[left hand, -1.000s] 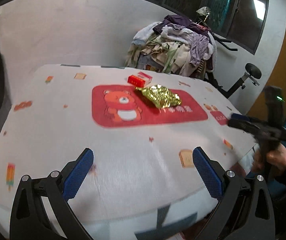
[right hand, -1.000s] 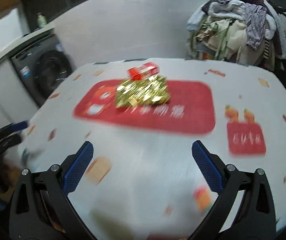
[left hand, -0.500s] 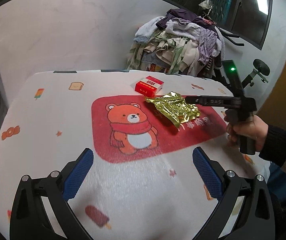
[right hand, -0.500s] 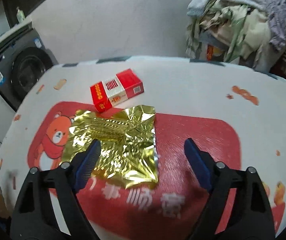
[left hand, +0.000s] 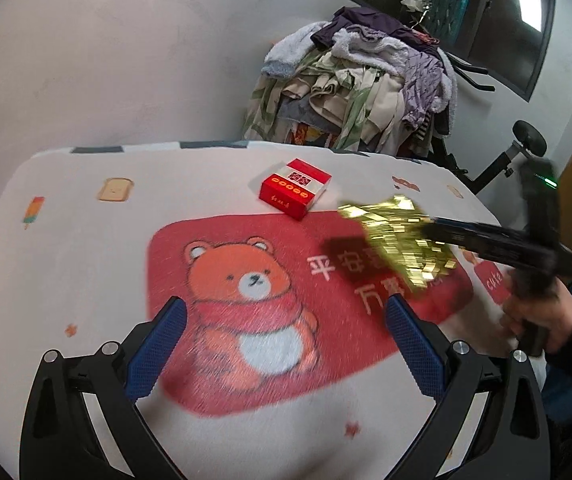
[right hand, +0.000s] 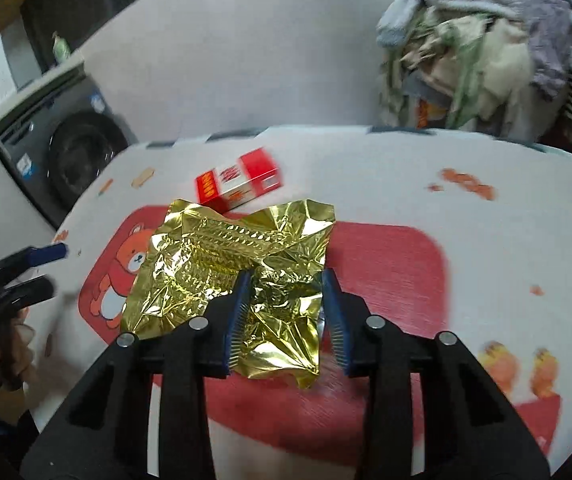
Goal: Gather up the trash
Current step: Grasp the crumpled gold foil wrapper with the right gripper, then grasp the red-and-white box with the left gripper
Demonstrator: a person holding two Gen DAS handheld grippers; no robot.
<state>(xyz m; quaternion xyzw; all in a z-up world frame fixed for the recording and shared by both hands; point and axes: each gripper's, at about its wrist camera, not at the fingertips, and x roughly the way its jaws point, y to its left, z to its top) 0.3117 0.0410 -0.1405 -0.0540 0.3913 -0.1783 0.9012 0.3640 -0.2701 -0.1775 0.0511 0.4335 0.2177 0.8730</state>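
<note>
A crumpled gold foil wrapper (right hand: 230,264) lies on the red bear mat (right hand: 397,264). My right gripper (right hand: 286,312) straddles the wrapper's near right part, its jaws half closed around the foil with a gap still showing. In the left wrist view the wrapper (left hand: 401,244) looks raised off the mat at the right gripper's (left hand: 437,228) tip. A red and white cigarette box (left hand: 295,193) lies just beyond the mat, also in the right wrist view (right hand: 238,185). My left gripper (left hand: 282,344) is open and empty over the bear print.
The table wears a white printed cloth (left hand: 66,216). A heap of clothes (left hand: 365,84) is piled behind the table. A washing machine (right hand: 66,152) stands to the left. An exercise bike (left hand: 517,152) stands at the back right.
My right gripper has moved in over the gold wrapper and its jaws have narrowed around it. My left gripper has moved forward over the bear print and stays open.
</note>
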